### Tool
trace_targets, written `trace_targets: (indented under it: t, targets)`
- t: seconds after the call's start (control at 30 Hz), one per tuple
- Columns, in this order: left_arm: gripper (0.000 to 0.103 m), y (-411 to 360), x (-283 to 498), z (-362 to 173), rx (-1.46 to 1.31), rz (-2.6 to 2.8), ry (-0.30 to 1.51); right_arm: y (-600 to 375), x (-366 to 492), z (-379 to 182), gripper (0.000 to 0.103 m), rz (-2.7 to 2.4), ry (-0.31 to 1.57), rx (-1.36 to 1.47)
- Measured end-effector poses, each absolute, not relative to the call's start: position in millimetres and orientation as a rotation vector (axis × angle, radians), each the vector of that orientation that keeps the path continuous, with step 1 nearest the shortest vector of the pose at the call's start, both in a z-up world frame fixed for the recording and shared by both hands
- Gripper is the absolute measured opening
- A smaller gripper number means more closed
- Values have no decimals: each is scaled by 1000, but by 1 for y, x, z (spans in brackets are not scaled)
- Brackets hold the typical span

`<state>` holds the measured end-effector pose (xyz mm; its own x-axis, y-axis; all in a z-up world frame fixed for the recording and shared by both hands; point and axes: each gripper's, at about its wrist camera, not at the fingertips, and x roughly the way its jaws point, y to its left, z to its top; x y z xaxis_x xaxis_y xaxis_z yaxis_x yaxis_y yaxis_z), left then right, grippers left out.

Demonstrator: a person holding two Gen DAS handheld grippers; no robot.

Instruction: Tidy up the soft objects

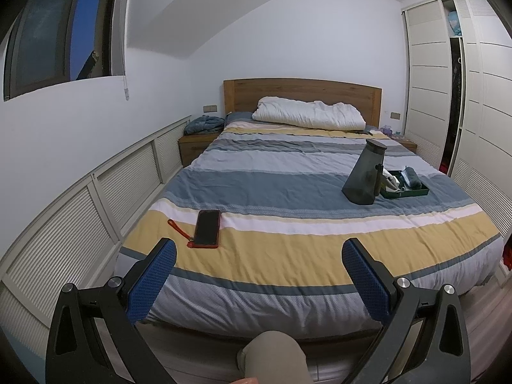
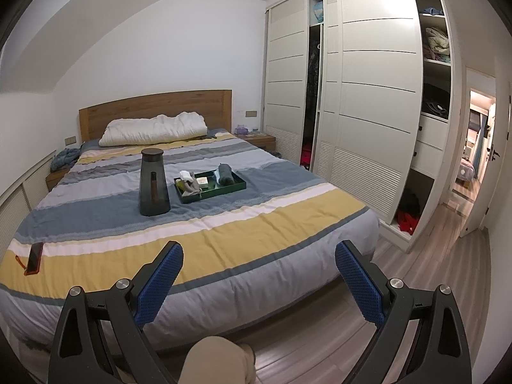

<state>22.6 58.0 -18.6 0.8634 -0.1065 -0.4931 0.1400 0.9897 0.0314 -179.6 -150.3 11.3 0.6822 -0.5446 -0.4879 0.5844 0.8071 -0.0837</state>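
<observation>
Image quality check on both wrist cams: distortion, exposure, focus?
Left wrist: heavy fisheye, wall panels bow, dark vignette in the corners; flat, even light, window dark blue; left gripper sharp. Right wrist: same barrel bend on the wardrobe; the doorway is brighter and warmer; tray contents small but in focus; right gripper sharp.

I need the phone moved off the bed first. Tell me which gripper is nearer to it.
Left. The left gripper hovers open at the foot of the bed, the phone just ahead. The right gripper, also open, has the phone far to its left.
</observation>
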Motion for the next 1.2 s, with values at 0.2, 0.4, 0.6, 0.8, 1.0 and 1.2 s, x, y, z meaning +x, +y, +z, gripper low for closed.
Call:
trace_targets:
  t: [0.2,0.4,0.6,0.8,1.0,1.2]
  targets:
    - [102,58,23,-19,67,-131,512,-152,-179,11,98,-633,523,79]
    - [102,59,24,-18,59,-138,514,-154,-180,11,98,-634,523,77]
    - [102,60,23,-17,53,-131,502,-155,-180,11,98,-632,523,75]
    - [102,60,22,-17,55,-131,500,-156,-180,11,98,-632,523,73]
    - [102,60,21,-17,56,-132,497,-156,-180,11,98,-632,522,73]
    - [102,60,20,-17,54,-132,497,-156,-181,10,98,-631,521,72]
